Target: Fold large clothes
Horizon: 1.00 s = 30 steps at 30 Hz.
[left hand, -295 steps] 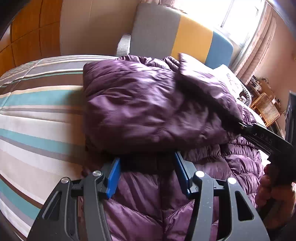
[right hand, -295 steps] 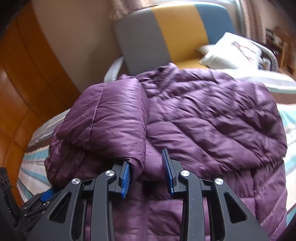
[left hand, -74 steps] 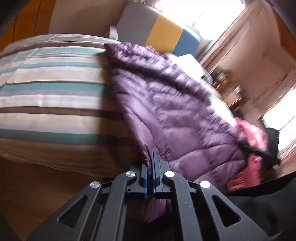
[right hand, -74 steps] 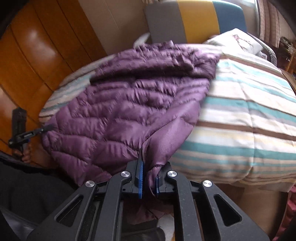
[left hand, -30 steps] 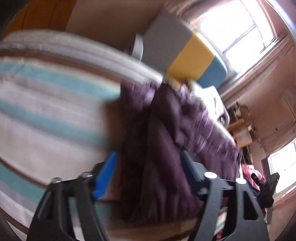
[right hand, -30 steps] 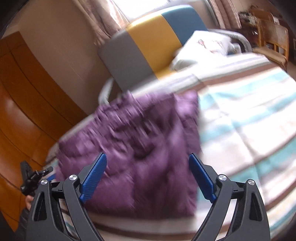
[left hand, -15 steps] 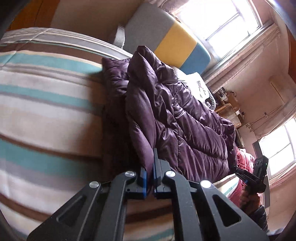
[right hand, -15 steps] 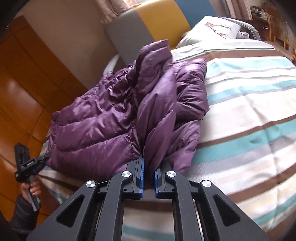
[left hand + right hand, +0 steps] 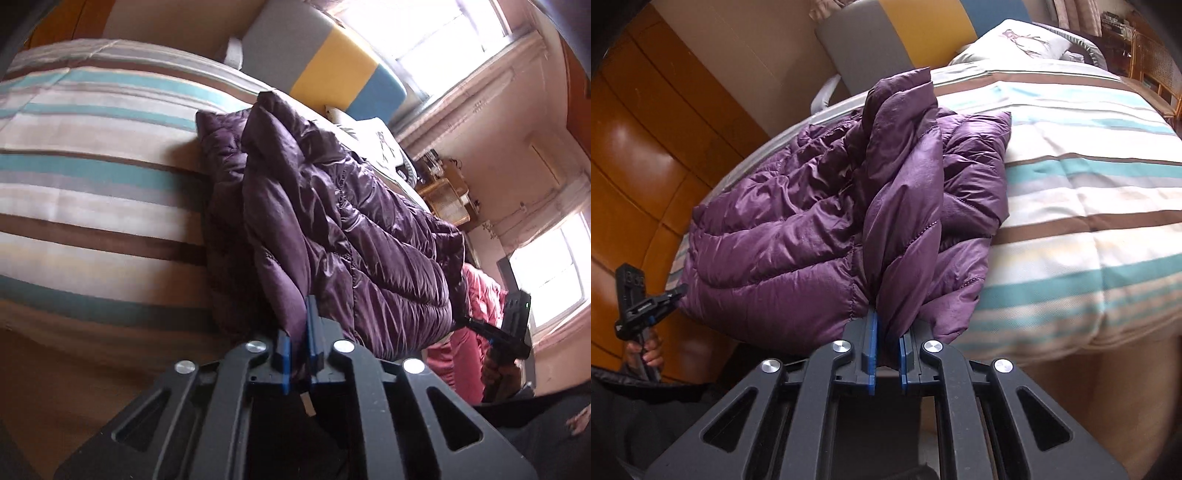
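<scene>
A purple puffer jacket (image 9: 351,229) lies folded in a thick bundle on the striped bed cover (image 9: 92,184). My left gripper (image 9: 299,325) pinches one near corner of its edge between the blue pads, and the jaws are opening slightly with the cloth still between them. At the other near corner of the jacket (image 9: 775,236), my right gripper (image 9: 888,325) grips a bunched fold the same way, its jaws also easing open. Each gripper appears in the other's view, the right gripper (image 9: 513,332) and the left gripper (image 9: 646,302), both at the bed's near edge.
A grey, yellow and blue headboard cushion (image 9: 325,55) stands at the bed's far end with a white pillow (image 9: 1015,44). A pink garment (image 9: 476,295) lies beside the bed. A wooden wardrobe (image 9: 646,129) is on one side and a wicker chair (image 9: 447,199) on the other.
A second ago both grippers stood wide open over the jacket. They have since shut on its near corners and drawn back toward the bed's near edge with the cloth.
</scene>
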Each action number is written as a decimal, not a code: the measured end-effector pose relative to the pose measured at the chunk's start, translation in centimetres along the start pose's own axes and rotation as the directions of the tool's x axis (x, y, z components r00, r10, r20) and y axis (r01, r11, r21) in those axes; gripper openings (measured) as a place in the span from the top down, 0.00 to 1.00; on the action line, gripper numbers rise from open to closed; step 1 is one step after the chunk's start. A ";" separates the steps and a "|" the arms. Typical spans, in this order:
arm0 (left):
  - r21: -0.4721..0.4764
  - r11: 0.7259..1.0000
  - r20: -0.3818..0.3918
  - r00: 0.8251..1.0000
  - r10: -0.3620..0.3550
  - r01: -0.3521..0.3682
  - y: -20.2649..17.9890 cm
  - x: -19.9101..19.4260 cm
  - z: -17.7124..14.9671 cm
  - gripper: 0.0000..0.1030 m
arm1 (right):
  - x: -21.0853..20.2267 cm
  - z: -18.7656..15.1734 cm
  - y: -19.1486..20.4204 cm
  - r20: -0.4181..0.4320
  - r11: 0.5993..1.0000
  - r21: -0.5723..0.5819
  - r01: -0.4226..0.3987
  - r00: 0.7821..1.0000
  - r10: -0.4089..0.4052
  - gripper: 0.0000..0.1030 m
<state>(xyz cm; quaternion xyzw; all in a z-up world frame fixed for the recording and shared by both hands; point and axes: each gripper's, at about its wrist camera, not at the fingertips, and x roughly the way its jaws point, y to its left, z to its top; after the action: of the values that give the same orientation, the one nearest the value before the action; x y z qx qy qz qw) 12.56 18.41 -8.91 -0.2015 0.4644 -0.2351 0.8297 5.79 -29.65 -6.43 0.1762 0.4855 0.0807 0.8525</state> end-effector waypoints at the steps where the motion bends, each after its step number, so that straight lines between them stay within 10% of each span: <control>1: 0.015 1.000 0.011 1.000 0.017 -0.017 -0.2 -0.3 0.1 0.86 | -0.2 0.2 0.1 0.007 1.000 -0.006 0.009 1.000 -0.009 0.84; 6: 0.060 0.994 0.102 0.991 0.089 -0.096 -0.6 -1.1 2.4 0.44 | -0.6 1.6 1.3 0.093 0.992 -0.038 0.119 0.989 -0.115 0.44; 16: 0.100 0.983 0.127 0.982 0.143 -0.156 -1.3 2.5 8.2 0.65 | 3.1 7.9 4.8 0.237 0.937 -0.151 0.314 0.932 -0.274 0.44; 21: 0.101 0.982 0.102 0.984 0.148 -0.158 -1.3 4.8 9.5 0.87 | 5.4 9.4 4.5 0.193 0.910 -0.196 0.366 0.924 -0.330 0.89; 22: 0.101 0.981 0.108 0.982 0.155 -0.166 -1.3 4.8 9.6 0.99 | 5.4 9.2 4.6 0.196 0.909 -0.196 0.368 0.923 -0.331 0.91; 30: 0.121 0.973 0.236 0.958 0.162 -0.194 -3.1 1.0 10.3 1.00 | 0.1 9.8 5.9 0.320 0.932 -0.156 0.326 0.910 -0.264 0.96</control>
<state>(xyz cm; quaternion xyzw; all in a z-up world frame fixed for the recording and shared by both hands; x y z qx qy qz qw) 21.34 16.54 -2.88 -0.1241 0.3659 -0.1678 0.9069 14.46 -26.29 0.30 0.0214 0.3634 -0.0271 0.9310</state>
